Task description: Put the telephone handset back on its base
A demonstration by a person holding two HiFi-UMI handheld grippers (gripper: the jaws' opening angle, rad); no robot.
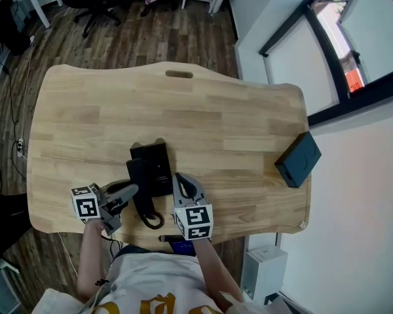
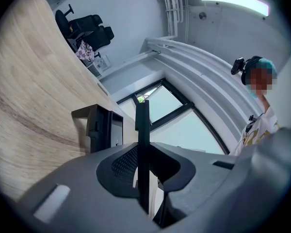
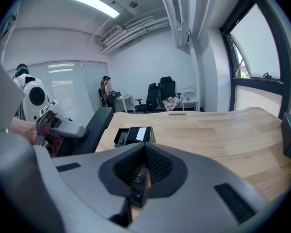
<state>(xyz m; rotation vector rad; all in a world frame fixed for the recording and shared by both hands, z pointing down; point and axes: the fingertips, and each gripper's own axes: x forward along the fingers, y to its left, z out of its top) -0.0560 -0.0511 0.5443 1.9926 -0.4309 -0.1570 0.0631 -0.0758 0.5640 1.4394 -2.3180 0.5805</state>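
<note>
Light wooden table with a slot cut near its far edge, set on dark plank floor. Lying on the top: a black telephone base near the front middle, a coiled cord by the front edge just before it, and a dark box well apart at the right edge

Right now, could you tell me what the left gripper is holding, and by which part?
The left gripper is clamped on the telephone handset, with its jaws pinching the handset across its thickness near the middle of its length.
</note>
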